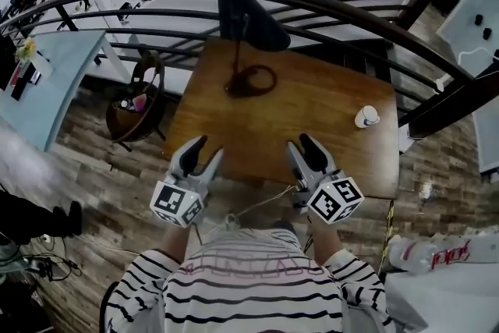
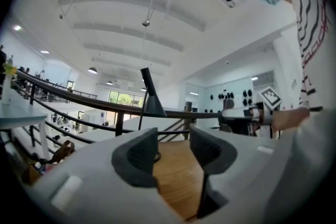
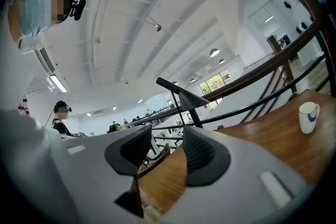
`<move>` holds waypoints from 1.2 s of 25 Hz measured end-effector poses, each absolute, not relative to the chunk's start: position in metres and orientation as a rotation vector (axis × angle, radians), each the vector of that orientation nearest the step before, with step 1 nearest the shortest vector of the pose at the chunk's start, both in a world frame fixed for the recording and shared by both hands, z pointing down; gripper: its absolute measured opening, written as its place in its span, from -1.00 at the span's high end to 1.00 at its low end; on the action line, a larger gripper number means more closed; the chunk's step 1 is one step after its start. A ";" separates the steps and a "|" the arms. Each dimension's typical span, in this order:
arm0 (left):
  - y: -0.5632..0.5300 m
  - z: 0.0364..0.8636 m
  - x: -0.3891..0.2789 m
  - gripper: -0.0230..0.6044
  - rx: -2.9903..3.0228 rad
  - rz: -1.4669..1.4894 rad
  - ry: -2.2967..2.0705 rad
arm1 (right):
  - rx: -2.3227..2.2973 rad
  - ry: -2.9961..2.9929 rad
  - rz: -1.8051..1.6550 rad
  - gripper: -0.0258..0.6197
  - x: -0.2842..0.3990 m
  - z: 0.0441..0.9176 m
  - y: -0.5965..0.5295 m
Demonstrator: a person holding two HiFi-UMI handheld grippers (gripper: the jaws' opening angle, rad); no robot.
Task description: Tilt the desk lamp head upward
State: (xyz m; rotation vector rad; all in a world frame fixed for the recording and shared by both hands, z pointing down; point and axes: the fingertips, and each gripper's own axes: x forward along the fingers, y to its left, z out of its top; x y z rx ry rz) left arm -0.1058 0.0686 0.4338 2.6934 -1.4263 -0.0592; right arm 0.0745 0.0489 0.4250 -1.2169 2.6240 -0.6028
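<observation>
A black desk lamp stands at the far middle of the wooden table [image 1: 327, 136]. Its cone-shaped head [image 1: 253, 15] tops a thin stem above a round ring base [image 1: 251, 80]. My left gripper [image 1: 201, 150] and right gripper [image 1: 302, 152] hover side by side over the table's near edge, well short of the lamp. Both are open with nothing between the jaws. In the left gripper view the lamp [image 2: 149, 99] rises ahead, beyond the gripper [image 2: 173, 149]. In the right gripper view the lamp head [image 3: 191, 97] shows above the gripper [image 3: 167, 149].
A white cup [image 1: 366, 116] sits at the table's right edge, also seen as the cup [image 3: 308, 115] in the right gripper view. A dark curved railing [image 1: 351, 12] runs behind the table. A wicker basket chair [image 1: 136, 105] stands at the left. A person stands far off.
</observation>
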 end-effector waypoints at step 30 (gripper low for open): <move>-0.105 0.436 -0.069 0.34 2.656 -0.064 -1.563 | -1.027 2.737 -0.617 0.27 0.101 0.431 -0.121</move>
